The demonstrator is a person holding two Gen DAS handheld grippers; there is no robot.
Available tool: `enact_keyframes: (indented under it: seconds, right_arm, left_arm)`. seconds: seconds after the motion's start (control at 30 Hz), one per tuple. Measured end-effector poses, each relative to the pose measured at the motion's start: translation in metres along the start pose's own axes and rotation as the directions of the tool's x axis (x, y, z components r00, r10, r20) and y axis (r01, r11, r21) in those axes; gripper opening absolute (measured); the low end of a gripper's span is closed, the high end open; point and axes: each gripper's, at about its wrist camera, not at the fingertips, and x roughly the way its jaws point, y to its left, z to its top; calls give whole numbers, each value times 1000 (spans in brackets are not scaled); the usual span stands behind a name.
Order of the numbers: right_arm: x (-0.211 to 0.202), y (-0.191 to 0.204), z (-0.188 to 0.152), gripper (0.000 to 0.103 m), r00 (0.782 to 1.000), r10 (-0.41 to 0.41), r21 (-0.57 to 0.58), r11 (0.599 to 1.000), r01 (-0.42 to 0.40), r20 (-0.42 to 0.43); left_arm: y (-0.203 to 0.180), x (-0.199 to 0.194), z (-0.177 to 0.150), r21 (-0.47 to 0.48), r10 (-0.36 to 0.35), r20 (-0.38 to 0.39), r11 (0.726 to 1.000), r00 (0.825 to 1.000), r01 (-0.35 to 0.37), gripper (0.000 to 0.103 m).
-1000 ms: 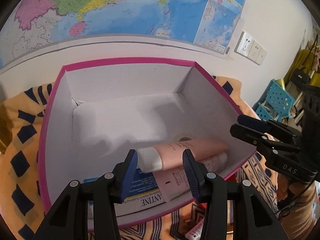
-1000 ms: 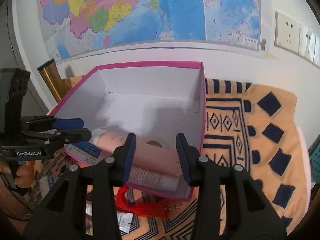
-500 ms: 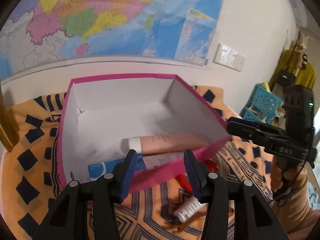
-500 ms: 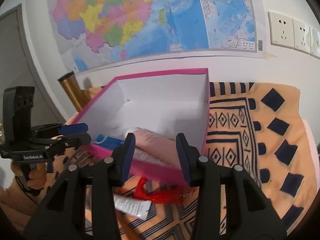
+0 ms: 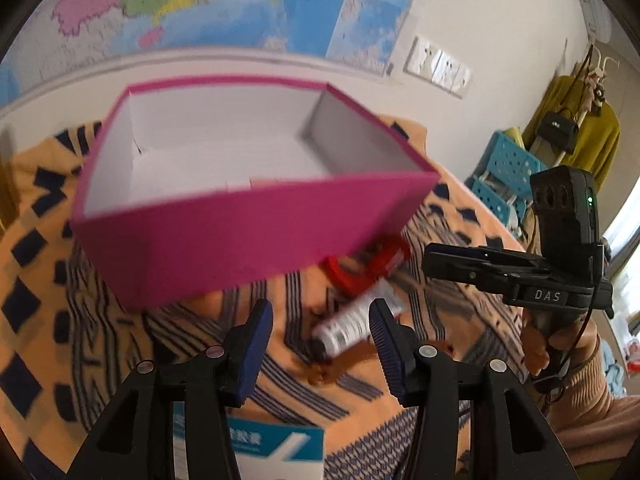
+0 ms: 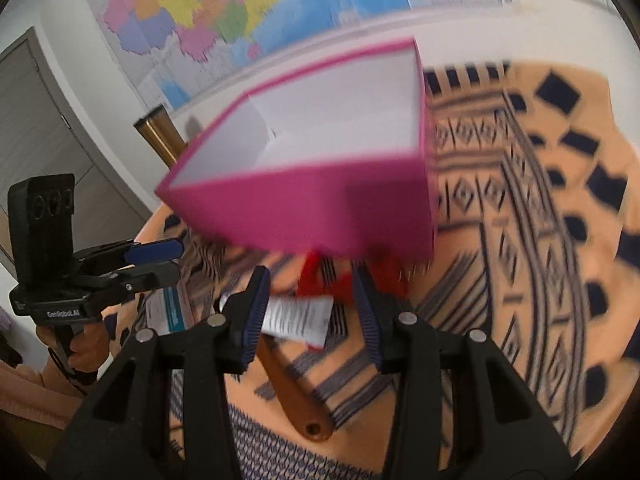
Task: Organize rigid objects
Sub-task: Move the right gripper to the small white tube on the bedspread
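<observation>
— Status of box?

— Pink box (image 5: 240, 236) stands on the patterned cloth (image 5: 360, 384), toward its far edge by the wall. Its near wall hides the floor, so the contents cannot be confirmed.

— Items outstanding?

— Judged not yet stowed: white tube (image 5: 352, 326) and red tool (image 5: 368, 268) on the cloth just beside the box's near wall; blue-and-white carton (image 5: 276, 452) at the near edge, partly cut off; brown handle (image 6: 296, 396), its head hidden.

— Grippers?

— Left gripper (image 5: 320, 352): jaws parted, empty, above the tube. Right gripper (image 6: 310, 316): jaws parted, nothing gripped, framing the tube's flat end. Motion blur obscures all labels.
</observation>
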Motion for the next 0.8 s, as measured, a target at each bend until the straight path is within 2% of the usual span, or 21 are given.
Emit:
enact_keyframes:
  seconds: [0.27, 0.8]
  right_arm:
    - [14, -8, -25, 45, 998, 20, 64, 998, -17, -53]
    - [32, -8, -29, 45, 996, 45, 82, 996, -39, -73]
  left_arm:
    - [-9, 23, -18, 1, -5, -73, 1000, 997, 5, 51]
    - [-8, 28, -19, -41, -31, -84, 999, 996, 27, 39]
